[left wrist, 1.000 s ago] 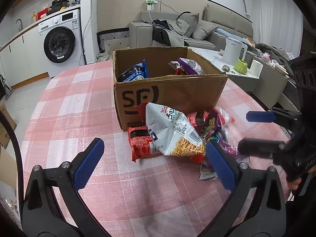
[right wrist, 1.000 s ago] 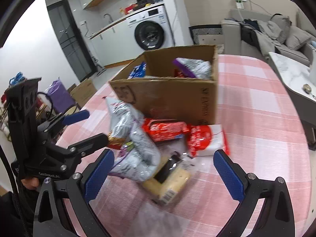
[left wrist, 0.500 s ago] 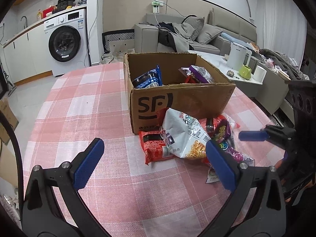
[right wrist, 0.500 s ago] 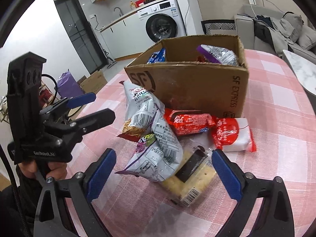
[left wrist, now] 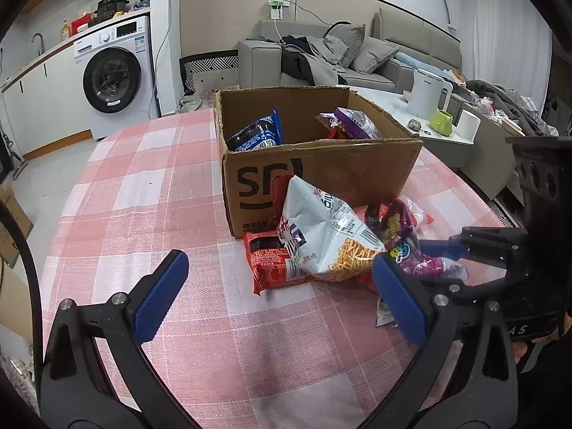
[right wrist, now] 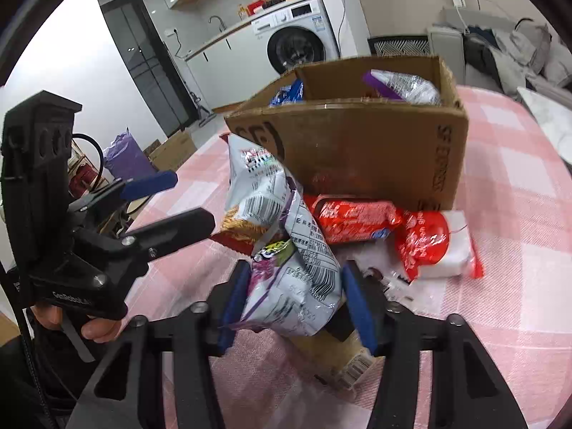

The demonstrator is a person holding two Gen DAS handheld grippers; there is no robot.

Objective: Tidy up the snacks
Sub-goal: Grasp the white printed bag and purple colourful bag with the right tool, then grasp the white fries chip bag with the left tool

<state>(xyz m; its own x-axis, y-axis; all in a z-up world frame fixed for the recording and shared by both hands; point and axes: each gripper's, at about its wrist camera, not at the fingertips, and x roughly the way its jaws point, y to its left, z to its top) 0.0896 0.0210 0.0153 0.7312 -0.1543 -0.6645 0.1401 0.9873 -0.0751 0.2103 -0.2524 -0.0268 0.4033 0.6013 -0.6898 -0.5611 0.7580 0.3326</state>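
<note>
The right gripper (right wrist: 293, 300), wide half a second earlier, had narrowed onto the purple snack bag (right wrist: 286, 286) before the box (right wrist: 375, 150) on the table (right wrist: 518, 214), starting its transfer, while the left gripper (left wrist: 279, 293) stayed spread.

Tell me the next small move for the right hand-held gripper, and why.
Probably close fully, then lift: the right hand-held gripper already has its blue pads either side of the purple snack bag, and the cardboard box stands open just behind. The left hand-held gripper is open, holding nothing.
</note>
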